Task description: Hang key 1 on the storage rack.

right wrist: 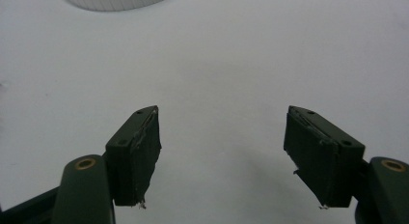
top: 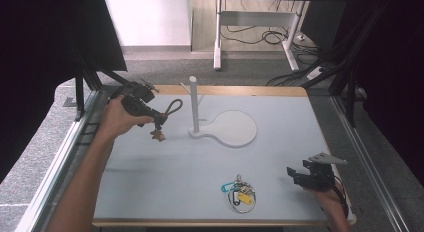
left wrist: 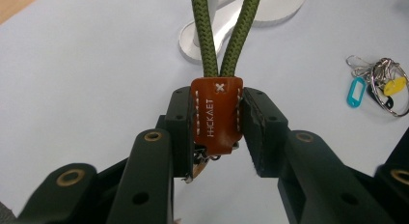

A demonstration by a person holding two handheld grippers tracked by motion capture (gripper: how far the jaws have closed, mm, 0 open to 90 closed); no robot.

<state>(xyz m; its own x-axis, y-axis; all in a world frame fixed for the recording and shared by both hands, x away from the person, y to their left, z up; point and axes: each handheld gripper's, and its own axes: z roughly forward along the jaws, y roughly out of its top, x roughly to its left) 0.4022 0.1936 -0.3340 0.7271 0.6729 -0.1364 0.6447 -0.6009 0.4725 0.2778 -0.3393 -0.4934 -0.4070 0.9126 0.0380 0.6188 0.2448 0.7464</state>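
My left gripper is shut on the brown leather tab of a keychain with a green rope loop. In the high view that left gripper hangs above the table's left rear, with the green rope loop pointing at the white stand and a brown piece dangling below. The stand's post rises from a round white base. My right gripper stands open over bare table, low at the front right, right gripper in the high view.
A bunch of keys with a blue tag and a yellow tag lies near the front edge, left of the right gripper; the key bunch is also in the left gripper view. The light table top has wooden edging.
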